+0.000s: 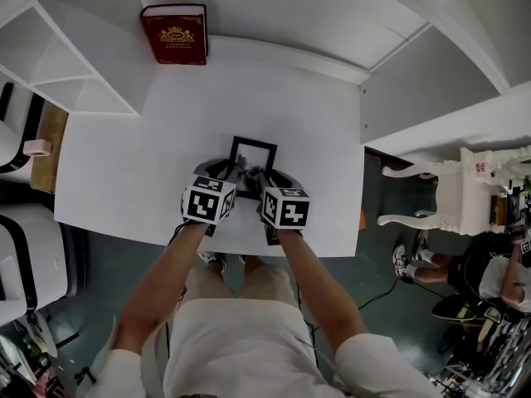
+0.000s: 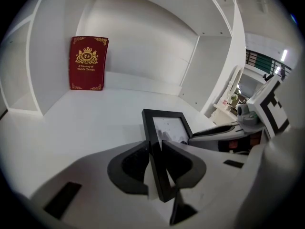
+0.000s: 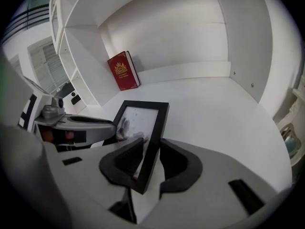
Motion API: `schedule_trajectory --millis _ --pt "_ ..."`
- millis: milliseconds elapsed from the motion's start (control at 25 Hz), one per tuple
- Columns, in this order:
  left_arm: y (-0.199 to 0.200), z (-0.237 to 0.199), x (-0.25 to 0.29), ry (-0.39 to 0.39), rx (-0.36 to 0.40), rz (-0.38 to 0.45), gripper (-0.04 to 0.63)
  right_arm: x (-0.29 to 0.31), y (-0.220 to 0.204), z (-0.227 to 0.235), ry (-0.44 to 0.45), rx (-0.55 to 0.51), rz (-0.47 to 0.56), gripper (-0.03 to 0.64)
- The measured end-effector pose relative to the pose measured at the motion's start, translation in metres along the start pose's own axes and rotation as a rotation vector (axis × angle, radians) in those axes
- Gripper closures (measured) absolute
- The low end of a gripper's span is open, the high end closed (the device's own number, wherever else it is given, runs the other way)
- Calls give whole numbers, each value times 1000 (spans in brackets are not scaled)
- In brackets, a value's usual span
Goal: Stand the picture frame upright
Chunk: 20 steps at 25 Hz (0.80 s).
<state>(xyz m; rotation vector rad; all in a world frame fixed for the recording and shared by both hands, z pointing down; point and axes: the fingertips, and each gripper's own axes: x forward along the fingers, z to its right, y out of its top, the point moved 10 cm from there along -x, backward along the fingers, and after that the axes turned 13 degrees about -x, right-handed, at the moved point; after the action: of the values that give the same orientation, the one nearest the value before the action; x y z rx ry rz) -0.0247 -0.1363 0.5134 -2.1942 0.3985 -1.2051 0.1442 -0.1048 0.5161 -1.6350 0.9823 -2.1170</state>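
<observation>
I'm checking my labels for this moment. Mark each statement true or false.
1. The left gripper and the right gripper are both shut on the black picture frame. True.
2. The red book lies flat. False: it stands upright at the back of the white table.
3. The frame touches the red book. False: they are well apart.
4. The grippers hold opposite side edges of the frame. True.
</observation>
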Motion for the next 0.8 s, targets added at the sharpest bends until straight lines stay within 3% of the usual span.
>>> schedule_trajectory --millis 520,800 --pt "43 -25 28 15 -26 189 505 37 48 18 -27 -93 122 514" --pt "79 -25 43 -4 29 322 508 53 78 41 -39 -133 218 520"
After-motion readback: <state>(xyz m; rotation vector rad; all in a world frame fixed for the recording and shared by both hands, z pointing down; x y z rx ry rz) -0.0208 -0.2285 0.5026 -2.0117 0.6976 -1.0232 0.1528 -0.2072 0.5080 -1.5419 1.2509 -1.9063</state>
